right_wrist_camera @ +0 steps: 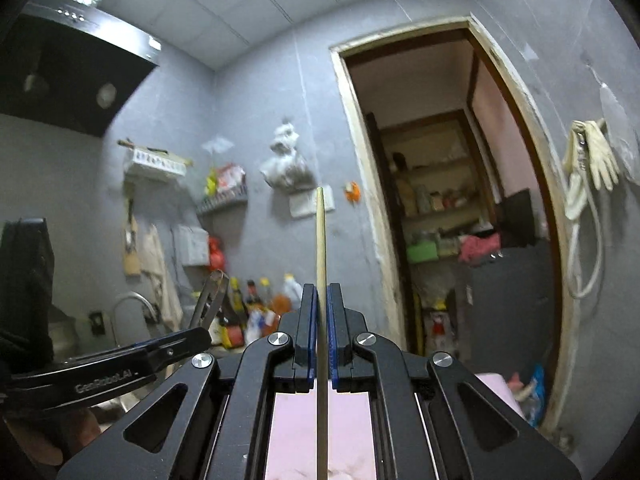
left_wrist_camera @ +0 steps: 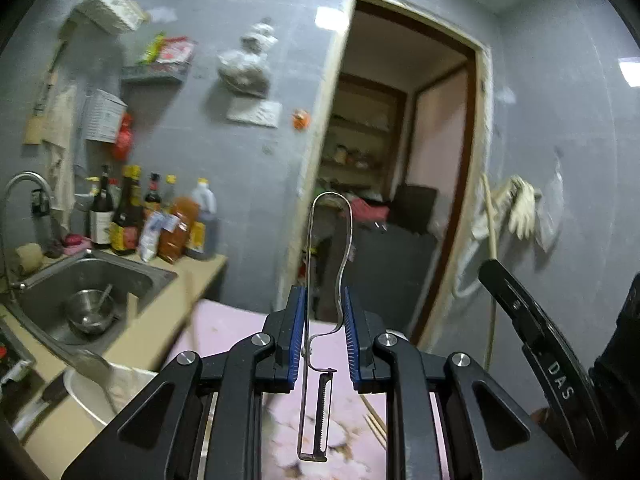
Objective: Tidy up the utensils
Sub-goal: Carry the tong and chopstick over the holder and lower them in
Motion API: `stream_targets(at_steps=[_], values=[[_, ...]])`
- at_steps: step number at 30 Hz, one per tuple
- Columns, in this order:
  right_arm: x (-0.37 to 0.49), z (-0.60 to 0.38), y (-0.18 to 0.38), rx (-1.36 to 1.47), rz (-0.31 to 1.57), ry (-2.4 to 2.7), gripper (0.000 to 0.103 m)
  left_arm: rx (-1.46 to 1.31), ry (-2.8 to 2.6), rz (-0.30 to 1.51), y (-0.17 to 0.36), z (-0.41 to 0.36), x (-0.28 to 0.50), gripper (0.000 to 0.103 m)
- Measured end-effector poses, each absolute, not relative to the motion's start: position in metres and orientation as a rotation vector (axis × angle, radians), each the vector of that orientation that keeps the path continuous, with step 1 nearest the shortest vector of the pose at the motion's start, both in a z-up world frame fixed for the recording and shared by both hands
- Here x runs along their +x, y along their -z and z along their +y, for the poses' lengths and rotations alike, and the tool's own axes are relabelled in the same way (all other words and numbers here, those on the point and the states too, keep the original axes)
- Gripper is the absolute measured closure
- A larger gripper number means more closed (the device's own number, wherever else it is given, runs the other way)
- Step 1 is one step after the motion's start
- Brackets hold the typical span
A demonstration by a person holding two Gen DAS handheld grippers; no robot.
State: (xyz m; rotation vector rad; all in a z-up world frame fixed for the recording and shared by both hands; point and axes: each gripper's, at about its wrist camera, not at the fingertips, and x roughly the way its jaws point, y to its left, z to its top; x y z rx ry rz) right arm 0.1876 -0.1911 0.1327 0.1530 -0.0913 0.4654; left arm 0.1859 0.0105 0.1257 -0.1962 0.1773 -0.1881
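Blue-padded fingers of the left gripper (left_wrist_camera: 325, 312) are pinching a wire peeler (left_wrist_camera: 316, 360), jaws nearly closed on its loop handle; its blade end is hanging back toward the camera over a pink cloth (left_wrist_camera: 224, 336). Off to the left, a bowl (left_wrist_camera: 89, 310) is sitting in the sink (left_wrist_camera: 132, 276), bottles (left_wrist_camera: 128, 216) lining the counter behind.

Right view: the right gripper (right_wrist_camera: 321, 304) is clamping a chopstick (right_wrist_camera: 320, 240), jaws almost fully closed, the stick pointing up toward the wall, beside the doorway (right_wrist_camera: 448, 200).
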Motion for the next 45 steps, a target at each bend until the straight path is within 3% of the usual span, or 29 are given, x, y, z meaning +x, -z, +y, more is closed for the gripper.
stream_targets(at_steps=[9, 18, 45], values=[[0.204, -0.14, -0.139, 0.27, -0.129, -0.557, 0.1, -0.299, 0.065, 0.096, -0.139, 0.105, 0.184, 0.087], [0.222, -0.104, -0.119, 0.349, -0.094, -0.674, 0.1, -0.43, 0.009, 0.102, -0.109, 0.169, 0.198, 0.087], [0.226, -0.053, -0.065, 0.151, 0.045, -0.671, 0.1, -0.311, -0.07, 0.107, -0.042, 0.145, 0.191, 0.087]])
